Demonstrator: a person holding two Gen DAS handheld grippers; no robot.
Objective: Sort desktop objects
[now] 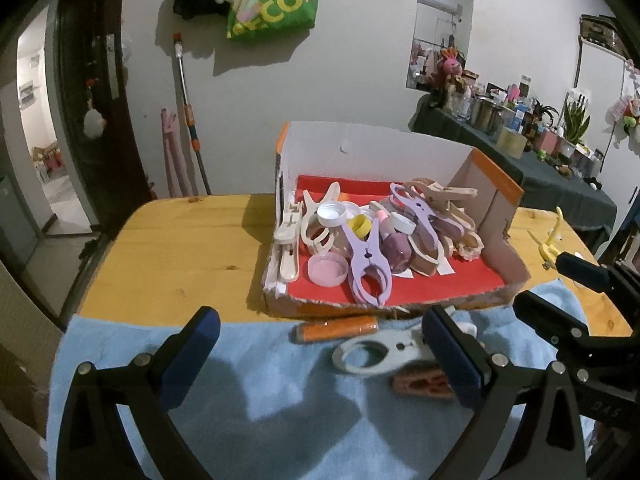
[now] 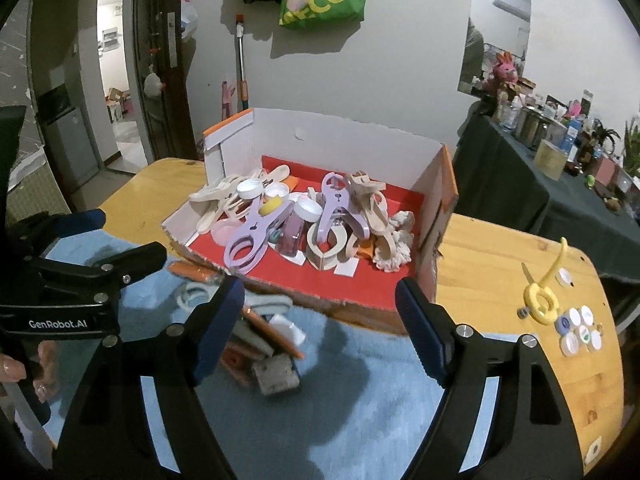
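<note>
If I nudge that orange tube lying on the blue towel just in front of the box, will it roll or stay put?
The orange tube looks round and lies on its side, so a sideways push would probably roll it. The soft blue towel should slow it, and the box wall right behind would likely stop it. It seems small and stiff, probably light; a pinch across its width might let it slip.

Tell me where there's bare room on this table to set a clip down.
Free: the wooden tabletop left of the cardboard box, and the blue towel nearest the grippers. Crowded: the box, the towel strip along its front edge, and the bottle caps at far right.
</note>
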